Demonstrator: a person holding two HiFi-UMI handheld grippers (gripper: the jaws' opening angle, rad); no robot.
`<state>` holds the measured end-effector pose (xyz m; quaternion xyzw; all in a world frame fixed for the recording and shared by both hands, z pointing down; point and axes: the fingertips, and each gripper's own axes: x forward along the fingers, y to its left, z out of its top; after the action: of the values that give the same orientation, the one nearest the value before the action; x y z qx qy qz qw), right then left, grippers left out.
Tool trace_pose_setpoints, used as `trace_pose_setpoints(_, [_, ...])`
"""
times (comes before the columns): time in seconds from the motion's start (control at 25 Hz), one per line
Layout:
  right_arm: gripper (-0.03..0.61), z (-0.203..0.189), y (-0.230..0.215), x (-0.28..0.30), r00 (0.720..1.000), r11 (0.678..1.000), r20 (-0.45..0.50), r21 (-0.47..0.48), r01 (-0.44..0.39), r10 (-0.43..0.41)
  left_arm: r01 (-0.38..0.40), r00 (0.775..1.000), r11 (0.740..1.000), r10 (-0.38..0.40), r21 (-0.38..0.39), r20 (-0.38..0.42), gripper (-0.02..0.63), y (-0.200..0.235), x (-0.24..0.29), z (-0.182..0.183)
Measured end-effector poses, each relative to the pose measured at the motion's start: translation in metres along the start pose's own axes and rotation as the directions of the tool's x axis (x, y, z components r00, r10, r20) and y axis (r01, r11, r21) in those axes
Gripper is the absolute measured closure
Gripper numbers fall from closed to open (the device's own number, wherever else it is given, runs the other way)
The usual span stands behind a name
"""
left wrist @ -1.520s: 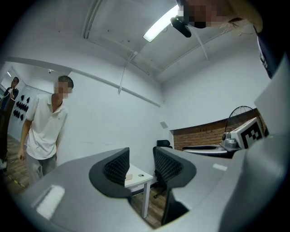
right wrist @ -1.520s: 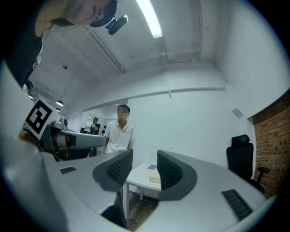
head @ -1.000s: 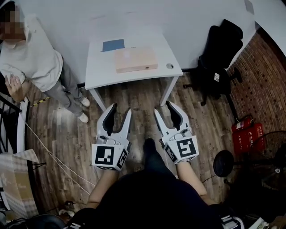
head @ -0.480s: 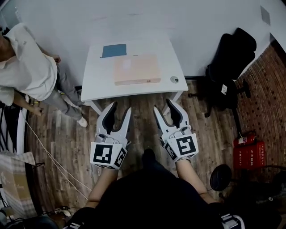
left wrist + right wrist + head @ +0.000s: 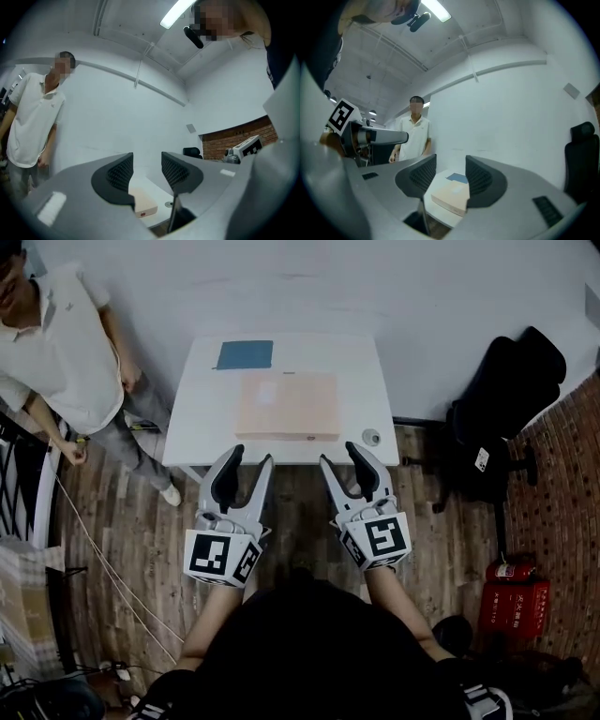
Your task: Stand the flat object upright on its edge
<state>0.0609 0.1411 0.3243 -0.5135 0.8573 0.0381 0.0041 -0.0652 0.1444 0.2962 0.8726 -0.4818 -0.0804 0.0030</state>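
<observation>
Beige flat box (image 5: 287,406) lies on its broad face at the middle of the white table (image 5: 202,427). Left gripper (image 5: 250,457) and right gripper (image 5: 338,456) hover just short of the table's near edge, jaws apart, both empty. Blue sheet (image 5: 245,354) lies toward the far left corner, small round cap (image 5: 372,437) by the near right one.

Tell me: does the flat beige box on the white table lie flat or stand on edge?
It lies flat: the flat beige box shows its broad face upward on the white table, its side low.
</observation>
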Motion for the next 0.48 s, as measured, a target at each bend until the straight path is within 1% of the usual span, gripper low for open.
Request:
trace_pose_setpoints(0.12, [0.41, -0.006, -0.015, 0.013, 1.0, 1.0, -0.002, 0.004, -0.017, 0.017, -0.023, 1.0, 1.0, 0.023, -0.003, -0.003, 0.422, 0.005, 0.016, -0.006])
trace_pose_setpoints(0.28, [0.41, -0.016, -0.034, 0.037, 0.999, 0.999, -0.021, 0.019, -0.027, 0.028, -0.05, 0.998, 0.999, 0.049, -0.01, -0.03, 0.422, 0.018, 0.041, -0.017])
trace_pose_setpoints(0.48, [0.41, -0.028, -0.042, 0.047, 0.999, 0.999, -0.038, 0.028, -0.025, 0.026, -0.05, 0.998, 0.999, 0.05, 0.002, -0.044, 0.422, 0.027, 0.051, -0.03])
